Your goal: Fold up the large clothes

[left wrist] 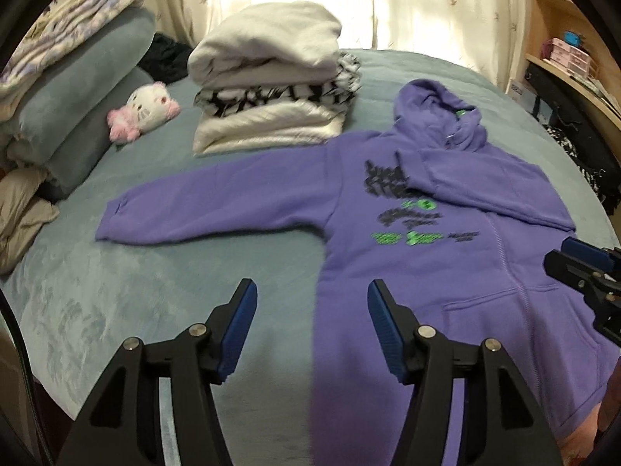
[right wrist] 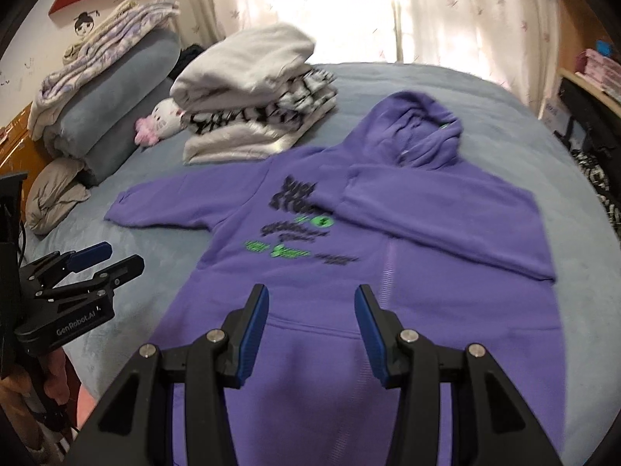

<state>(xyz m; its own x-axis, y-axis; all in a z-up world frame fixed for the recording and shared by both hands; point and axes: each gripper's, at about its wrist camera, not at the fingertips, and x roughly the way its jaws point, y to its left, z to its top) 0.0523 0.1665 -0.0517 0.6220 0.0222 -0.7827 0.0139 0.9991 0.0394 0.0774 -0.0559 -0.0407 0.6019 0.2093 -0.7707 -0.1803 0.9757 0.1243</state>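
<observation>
A purple hoodie [left wrist: 446, 264] [right wrist: 349, 291] with black and green print lies face up on the blue-grey bed. Its right sleeve is folded across the chest; its left sleeve [left wrist: 217, 202] stretches out flat to the left. My left gripper [left wrist: 312, 291] hovers open above the hoodie's left edge, nothing between its blue pads. My right gripper [right wrist: 312, 297] is open over the front pocket, also holding nothing. Each gripper shows at the edge of the other's view: the right gripper [left wrist: 582, 256] and the left gripper [right wrist: 101, 260].
A stack of folded white and patterned clothes [left wrist: 271, 89] sits behind the hoodie. A plush toy [left wrist: 143, 112], grey pillows [left wrist: 85, 108] and a beige bundle [left wrist: 23, 213] line the bed's left side. Shelves [left wrist: 562, 58] stand at the right, curtains behind.
</observation>
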